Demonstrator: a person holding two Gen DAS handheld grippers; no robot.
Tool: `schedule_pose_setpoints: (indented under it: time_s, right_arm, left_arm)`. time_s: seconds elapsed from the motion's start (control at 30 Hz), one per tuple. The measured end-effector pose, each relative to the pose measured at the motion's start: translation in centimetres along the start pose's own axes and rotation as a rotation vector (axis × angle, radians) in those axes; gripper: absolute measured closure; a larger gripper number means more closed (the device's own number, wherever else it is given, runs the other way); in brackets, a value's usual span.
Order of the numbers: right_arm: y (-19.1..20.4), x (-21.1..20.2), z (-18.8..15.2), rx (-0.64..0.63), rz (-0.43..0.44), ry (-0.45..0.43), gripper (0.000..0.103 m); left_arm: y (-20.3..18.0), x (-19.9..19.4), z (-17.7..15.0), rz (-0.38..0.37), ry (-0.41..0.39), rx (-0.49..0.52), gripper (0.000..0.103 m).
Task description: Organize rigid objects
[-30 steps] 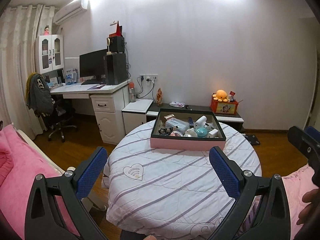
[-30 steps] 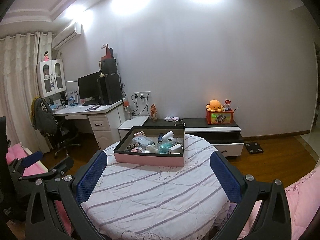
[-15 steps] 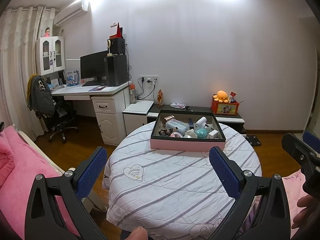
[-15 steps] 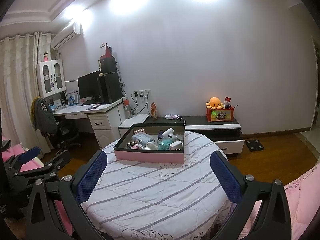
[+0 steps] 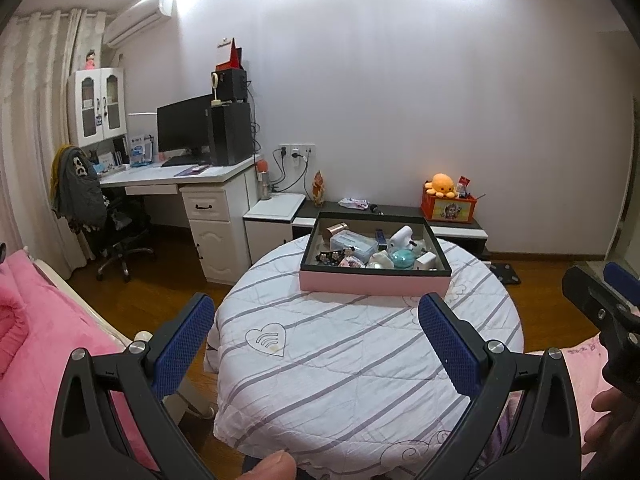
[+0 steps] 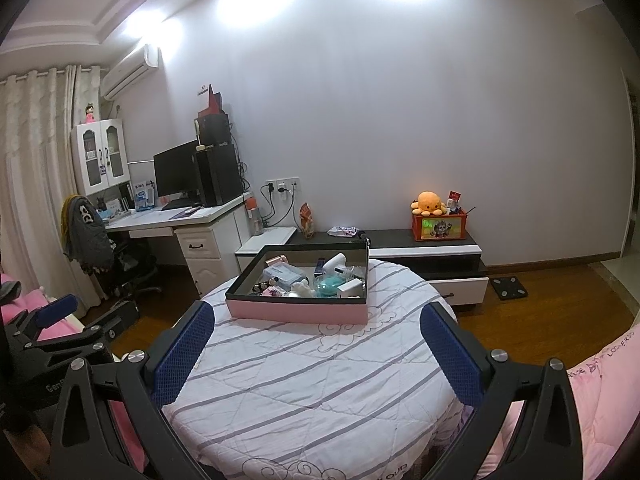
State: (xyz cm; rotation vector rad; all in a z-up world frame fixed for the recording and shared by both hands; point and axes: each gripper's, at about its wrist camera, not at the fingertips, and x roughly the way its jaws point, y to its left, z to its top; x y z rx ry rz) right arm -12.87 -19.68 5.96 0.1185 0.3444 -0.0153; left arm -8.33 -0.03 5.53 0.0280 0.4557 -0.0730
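Both hand-held grippers, left gripper [image 5: 316, 344] and right gripper [image 6: 316, 350], hover spread wide and empty above the round quilt-covered table [image 5: 360, 380], apparently lined up toward the pink-sided tray [image 5: 374, 282] of jumbled small items at its far edge.

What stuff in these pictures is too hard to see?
- Small things in the box: too small and piled up in both views to name most of them.
- Box floor: left wrist view, the near wall hides its front part.
- Table legs: both views, the striped cloth covers them.
- Right gripper: left wrist view, cut off by the right edge.
- Left gripper: right wrist view, cut off by the left edge.
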Motion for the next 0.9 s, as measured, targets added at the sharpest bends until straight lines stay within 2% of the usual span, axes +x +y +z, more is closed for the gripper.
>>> schedule_pose_setpoints:
  time_s: [0.1, 0.37, 0.73, 0.9]
  right_arm:
    - [0.2, 0.1, -0.1, -0.003, 0.002, 0.004, 0.0]
    - [0.4, 0.2, -0.2, -0.003, -0.001, 0.006, 0.0]
    - [0.7, 0.4, -0.3, -0.015, 0.009, 0.007, 0.0]
    - [0.9, 0.5, -0.3, -0.018, 0.011, 0.009, 0.0]
  left_arm:
    - [0.0, 0.5, 0.0, -0.025, 0.025, -0.008, 0.0]
    - [0.1, 0.5, -0.1, -0.011, 0.018, 0.002, 0.0]
    - [0.1, 0.0, 0.1, 0.025, -0.017, 0.024, 0.0]
    - [0.2, -0.8, 0.0, 0.029, -0.064, 0.025, 0.0]
